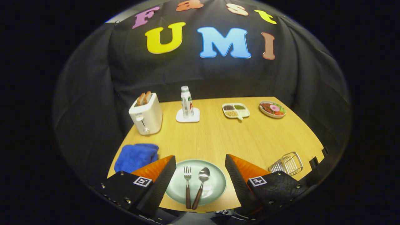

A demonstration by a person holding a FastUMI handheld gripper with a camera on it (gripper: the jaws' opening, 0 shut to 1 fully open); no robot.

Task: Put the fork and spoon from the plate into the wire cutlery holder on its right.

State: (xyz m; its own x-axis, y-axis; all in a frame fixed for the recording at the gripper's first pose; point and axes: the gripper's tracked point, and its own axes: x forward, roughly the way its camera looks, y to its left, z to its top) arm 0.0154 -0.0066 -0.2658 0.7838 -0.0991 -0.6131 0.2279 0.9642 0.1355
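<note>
A pale green plate (215,184) lies on the wooden table between my two fingers. On it rest a fork (187,184) and a spoon (201,184), side by side, both with dark brown handles pointing toward me. The fork is on the left, the spoon on the right. A wire cutlery holder (287,164) stands to the right of the plate, just past my right finger. My gripper (200,165) hangs above the plate, open wide, with nothing held between its fingers.
A blue cloth (136,156) lies left of the plate. Farther back stand a white toaster (146,117) with toast, a bottle (186,101) on a white coaster, a divided dish (236,111) and a plate of food (272,109).
</note>
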